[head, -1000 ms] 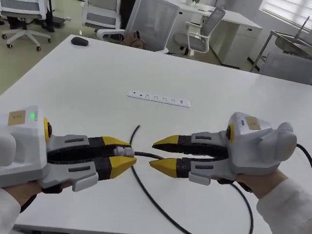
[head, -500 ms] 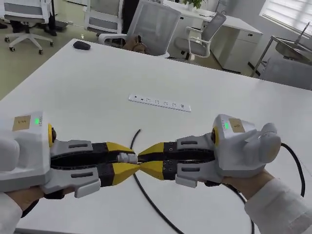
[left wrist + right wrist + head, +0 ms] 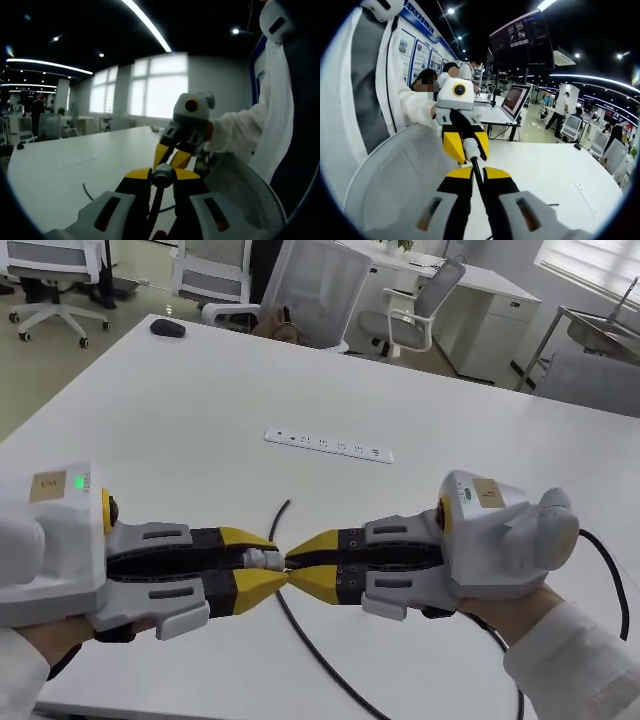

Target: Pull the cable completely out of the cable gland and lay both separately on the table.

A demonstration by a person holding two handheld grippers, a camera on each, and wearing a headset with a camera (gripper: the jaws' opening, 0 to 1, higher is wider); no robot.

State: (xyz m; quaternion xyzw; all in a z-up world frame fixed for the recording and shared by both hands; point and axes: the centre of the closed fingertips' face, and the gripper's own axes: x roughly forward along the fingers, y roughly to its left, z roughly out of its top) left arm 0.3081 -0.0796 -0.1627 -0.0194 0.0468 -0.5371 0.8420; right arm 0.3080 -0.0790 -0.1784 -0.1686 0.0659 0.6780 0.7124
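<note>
Left tongs (image 3: 271,560) clamp the cable gland (image 3: 262,558); right tongs (image 3: 292,566), at its 3 o'clock, pinch the cable (image 3: 316,644) above the worktop (image 3: 200,390). Extraction seems about to begin, calling for a straight pull toward 3 o'clock.

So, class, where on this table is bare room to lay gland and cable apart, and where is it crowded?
Free: the stretch between the mouse and the power strip, and the table left of it. Crowded: the near edge, where the left gripper and right gripper meet over the cable.
</note>
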